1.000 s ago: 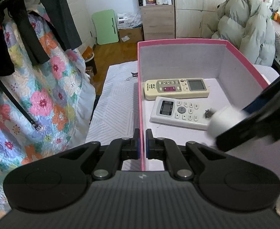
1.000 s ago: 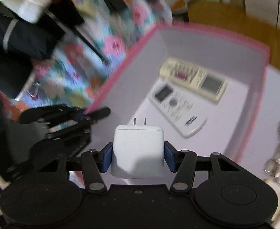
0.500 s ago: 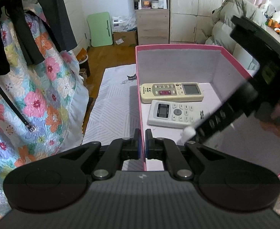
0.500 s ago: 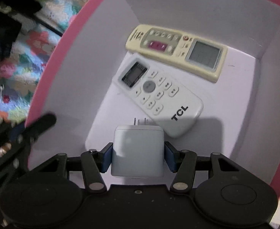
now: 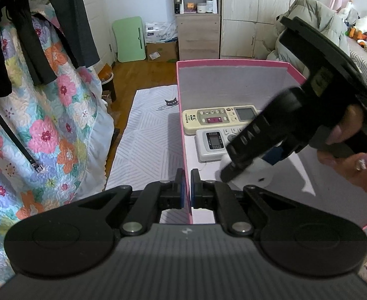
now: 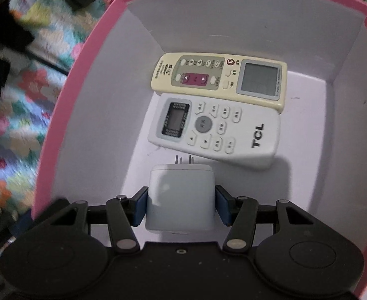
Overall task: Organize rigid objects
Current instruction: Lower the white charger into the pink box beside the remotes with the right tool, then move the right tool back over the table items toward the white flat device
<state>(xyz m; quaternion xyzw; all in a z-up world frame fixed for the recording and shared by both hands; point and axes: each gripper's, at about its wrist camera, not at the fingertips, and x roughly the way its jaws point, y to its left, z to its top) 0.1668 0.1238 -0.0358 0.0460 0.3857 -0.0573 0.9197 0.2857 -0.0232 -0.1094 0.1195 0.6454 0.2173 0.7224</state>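
Right wrist view: the right gripper (image 6: pixel 181 197) clamps a white plug-in charger (image 6: pixel 180 198) by its two flat sides, blue pads (image 6: pixel 139 208) pressed against it, prongs pointing ahead and down into the pink-rimmed storage box (image 6: pixel 66 95). The charger hangs low over the pale box floor, just short of the white TCL remote (image 6: pixel 216 132), which lies beside and slightly under the edge of a cream air-conditioner remote (image 6: pixel 219 80) near the far wall.

From the left wrist view, the left gripper (image 5: pixel 186 187) has its fingers drawn nearly together, straddling the box's near pink wall (image 5: pixel 183 135); whether the pads actually bite the cardboard cannot be told. The right gripper (image 5: pixel 238 167) reaches in from the right, held by the person's hand (image 5: pixel 353 155).

The risks look modest but real. Released from here, the charger would likely tip prongs-first and topple against the TCL remote, knocking it askew. Pushed further forward, the prongs could scrape that remote's casing or jam beneath its raised edge. If the left gripper's hold on the thin wall is loose, a downward nudge from the right gripper could slide or tilt the lightweight box.
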